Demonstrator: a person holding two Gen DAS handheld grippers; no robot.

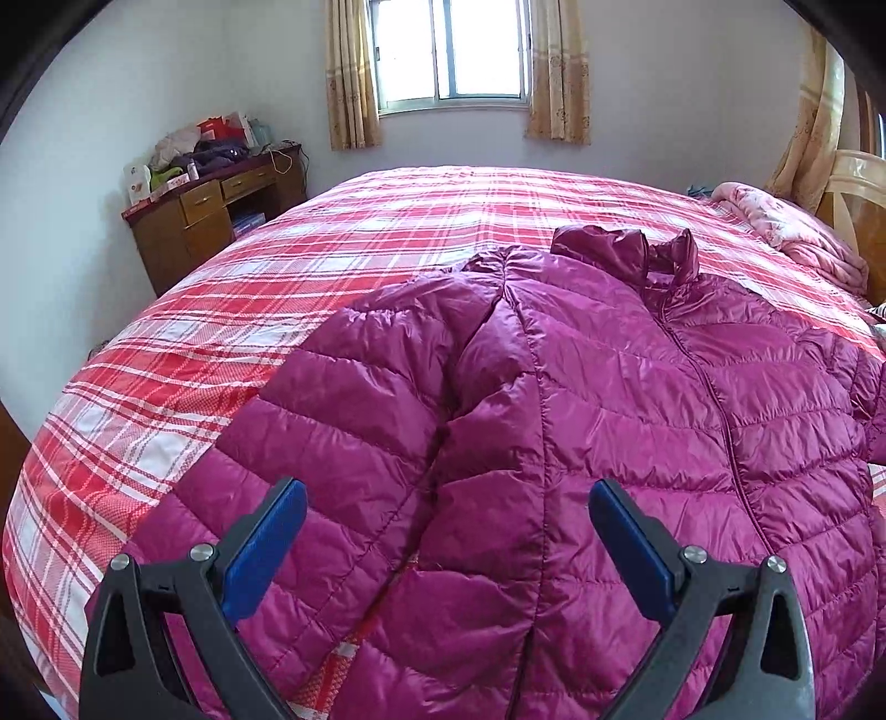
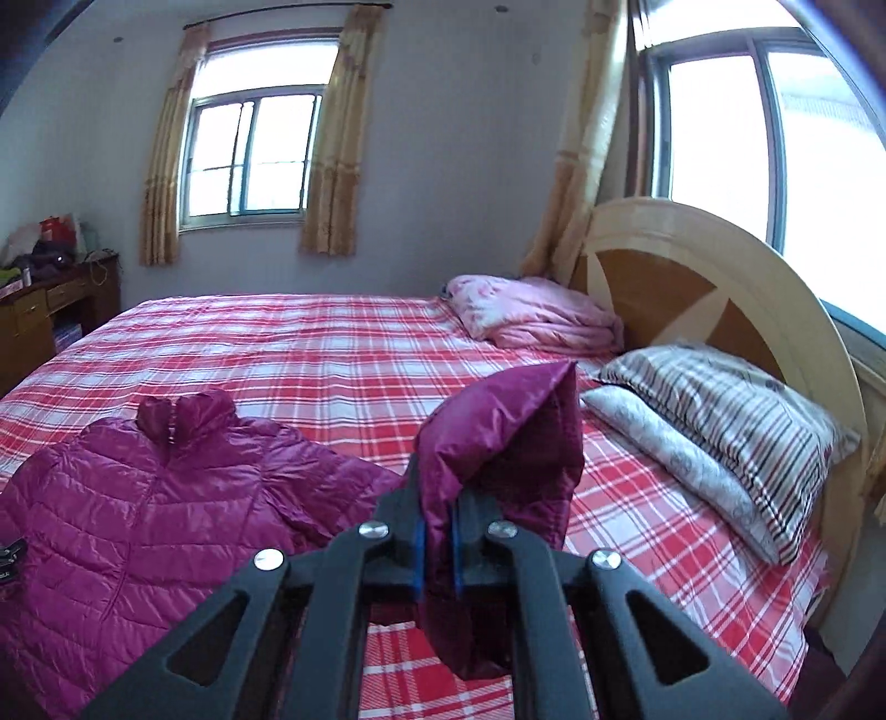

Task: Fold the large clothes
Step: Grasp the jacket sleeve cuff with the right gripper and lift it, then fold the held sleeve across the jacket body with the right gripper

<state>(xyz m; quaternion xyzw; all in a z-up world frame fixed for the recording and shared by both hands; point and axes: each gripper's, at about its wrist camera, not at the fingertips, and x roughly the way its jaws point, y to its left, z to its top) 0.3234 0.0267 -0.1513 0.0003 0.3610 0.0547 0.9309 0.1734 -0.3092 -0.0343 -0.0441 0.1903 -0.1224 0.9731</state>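
Red-and-white plaid bedding (image 1: 387, 232) covers a wide bed under a curtained window (image 1: 451, 52), with a brown wooden desk (image 1: 210, 221) by the wall. On it lies a magenta quilted puffer jacket (image 1: 554, 415), front up and zipped. Above its hem the left gripper (image 1: 447, 518) hovers with jaws wide and empty. Beside two striped pillows (image 2: 720, 432), the right gripper (image 2: 437, 531) pinches a raised sleeve (image 2: 509, 437).

Magenta quilted jacket (image 1: 581, 421), red-plaid bedspread (image 1: 221, 332)
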